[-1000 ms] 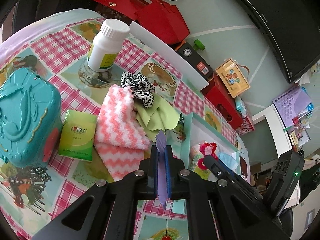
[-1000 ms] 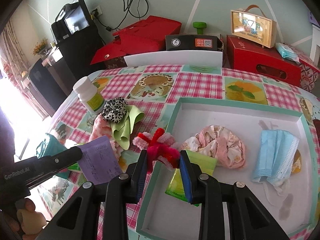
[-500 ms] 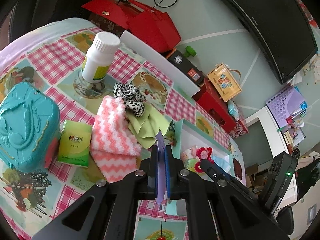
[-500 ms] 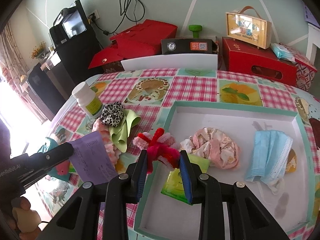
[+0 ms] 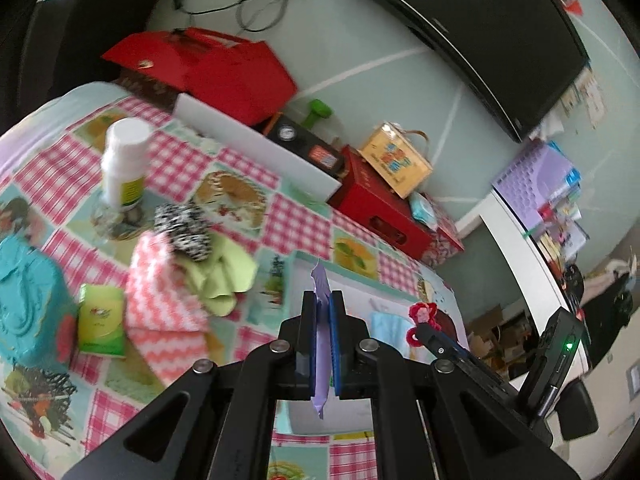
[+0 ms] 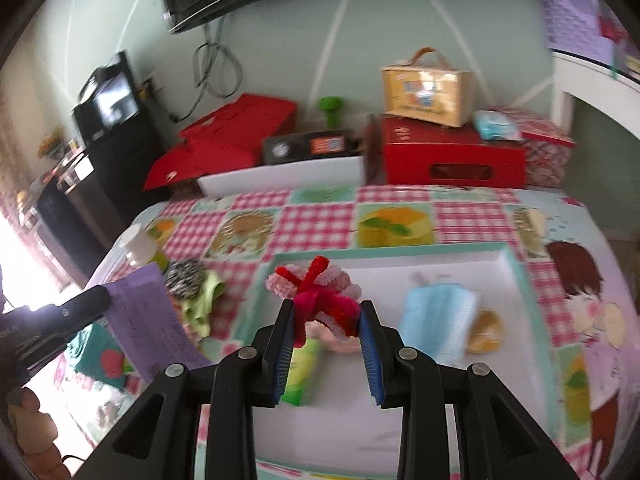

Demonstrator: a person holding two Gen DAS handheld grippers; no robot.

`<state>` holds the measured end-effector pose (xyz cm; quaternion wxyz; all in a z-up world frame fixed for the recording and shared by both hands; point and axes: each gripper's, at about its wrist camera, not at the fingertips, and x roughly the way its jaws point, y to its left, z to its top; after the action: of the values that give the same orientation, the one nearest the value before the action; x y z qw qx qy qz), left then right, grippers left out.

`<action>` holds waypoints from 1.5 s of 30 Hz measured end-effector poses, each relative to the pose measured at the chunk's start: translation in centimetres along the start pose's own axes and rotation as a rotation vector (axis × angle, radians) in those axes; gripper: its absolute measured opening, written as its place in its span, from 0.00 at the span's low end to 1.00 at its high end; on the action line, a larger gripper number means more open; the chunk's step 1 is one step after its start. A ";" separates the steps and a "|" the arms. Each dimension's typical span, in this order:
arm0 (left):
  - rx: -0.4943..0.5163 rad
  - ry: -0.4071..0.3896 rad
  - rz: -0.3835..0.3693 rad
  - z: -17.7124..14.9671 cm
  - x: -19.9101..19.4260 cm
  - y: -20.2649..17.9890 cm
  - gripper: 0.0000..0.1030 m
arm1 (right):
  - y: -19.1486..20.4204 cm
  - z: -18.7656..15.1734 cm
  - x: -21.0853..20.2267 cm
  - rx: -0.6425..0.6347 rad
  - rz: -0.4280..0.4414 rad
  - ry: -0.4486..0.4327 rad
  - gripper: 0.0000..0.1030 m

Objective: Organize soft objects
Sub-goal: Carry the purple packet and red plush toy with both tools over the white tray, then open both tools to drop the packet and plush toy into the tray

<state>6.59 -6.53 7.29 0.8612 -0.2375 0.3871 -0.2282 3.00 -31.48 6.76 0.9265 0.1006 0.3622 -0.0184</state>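
Note:
My left gripper (image 5: 322, 300) is shut on a thin purple sheet (image 5: 321, 344), held edge-on above the near rim of the white tray (image 5: 348, 284); in the right wrist view the same purple sheet (image 6: 152, 320) hangs at the left. My right gripper (image 6: 326, 312) is shut on a red and pink pipe-cleaner flower (image 6: 320, 292), lifted over the tray (image 6: 516, 264). In the tray lie a blue face mask (image 6: 436, 320), a green packet (image 6: 302, 372) and a pink cloth, mostly hidden. A pink zigzag towel (image 5: 160, 284), a green cloth (image 5: 224, 276) and a black-and-white scrunchie (image 5: 184, 230) lie on the checked tablecloth.
A white pill bottle (image 5: 122, 164), a teal box (image 5: 28, 300) and a green tissue pack (image 5: 100, 320) stand left of the soft items. Red boxes (image 6: 452, 160), a white board (image 6: 280, 178) and a yellow case (image 6: 426, 92) sit behind the table.
Both grippers have risen and swung right, still holding the purple sheet and the pipe-cleaner flower. The flower now hangs further over the tray, and the views are blurred with motion.

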 end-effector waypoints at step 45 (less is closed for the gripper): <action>0.158 0.310 0.013 -3.6 14.0 -4.9 0.07 | -11.9 -3.3 3.1 0.226 -0.297 0.202 0.35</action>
<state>11.08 -19.23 0.19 0.8086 -0.1288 0.4976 -0.2863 1.78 -42.30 0.22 0.8554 0.1507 0.4596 -0.1853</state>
